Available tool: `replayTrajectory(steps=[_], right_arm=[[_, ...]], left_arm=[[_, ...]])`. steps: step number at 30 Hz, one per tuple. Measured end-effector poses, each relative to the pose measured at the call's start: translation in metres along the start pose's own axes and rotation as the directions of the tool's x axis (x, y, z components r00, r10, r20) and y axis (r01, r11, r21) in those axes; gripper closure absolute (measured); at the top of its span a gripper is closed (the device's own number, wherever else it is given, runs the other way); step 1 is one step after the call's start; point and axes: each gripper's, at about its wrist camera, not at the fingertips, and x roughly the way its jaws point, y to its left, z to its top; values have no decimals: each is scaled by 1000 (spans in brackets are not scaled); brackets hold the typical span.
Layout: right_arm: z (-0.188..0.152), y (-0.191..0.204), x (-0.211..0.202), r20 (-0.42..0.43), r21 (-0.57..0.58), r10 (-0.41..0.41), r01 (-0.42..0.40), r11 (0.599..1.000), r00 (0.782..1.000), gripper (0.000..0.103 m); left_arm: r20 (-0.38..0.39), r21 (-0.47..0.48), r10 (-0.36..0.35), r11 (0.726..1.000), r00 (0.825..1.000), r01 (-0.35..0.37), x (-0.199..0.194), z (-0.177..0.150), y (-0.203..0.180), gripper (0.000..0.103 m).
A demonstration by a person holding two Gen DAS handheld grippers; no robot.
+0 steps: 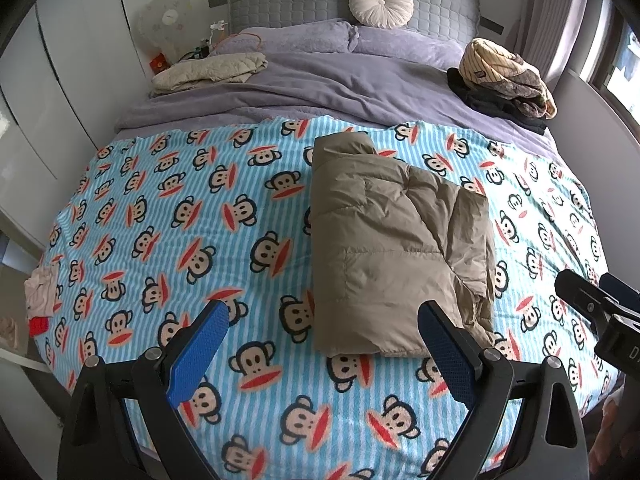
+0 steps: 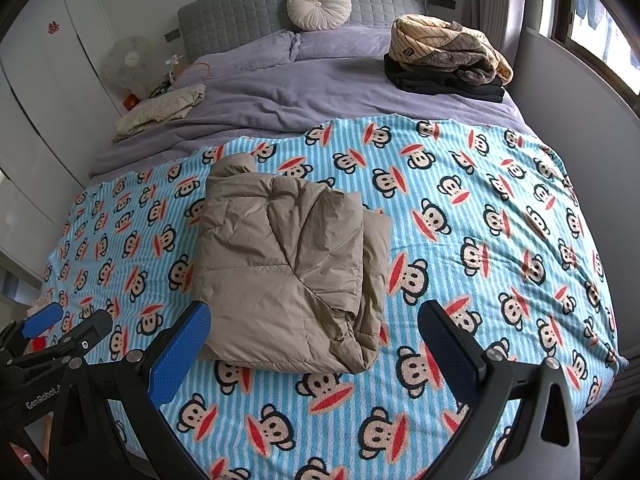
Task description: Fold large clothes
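While both jaws gape, folded jacket point(image 1: 396, 248) lies ahead.

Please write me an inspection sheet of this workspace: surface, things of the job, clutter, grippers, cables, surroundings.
Surface: bed, monkey-print blanket spread over a purple duvet.
Job's things: tan puffer jacket lies folded on the blanket, touched by neither gripper.
Clutter: cream folded garment at far left; pile of clothes at far right; round cushion against the headboard; small cloth at the blanket's left edge.
Grippers: left gripper open, empty; right gripper open, empty; both short of the jacket.
Cables: orange cord by the pillow.
Surroundings: fan, white wardrobe, window.
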Motion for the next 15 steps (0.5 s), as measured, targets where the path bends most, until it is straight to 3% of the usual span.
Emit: replayTrajectory(steps=[15], right_arm=[[-2, 2, 2, -7, 1, 3, -3, 1000, 1000, 0]], left_arm=[[0, 15, 7, 1000, 1000, -7, 6, 7, 3, 7]])
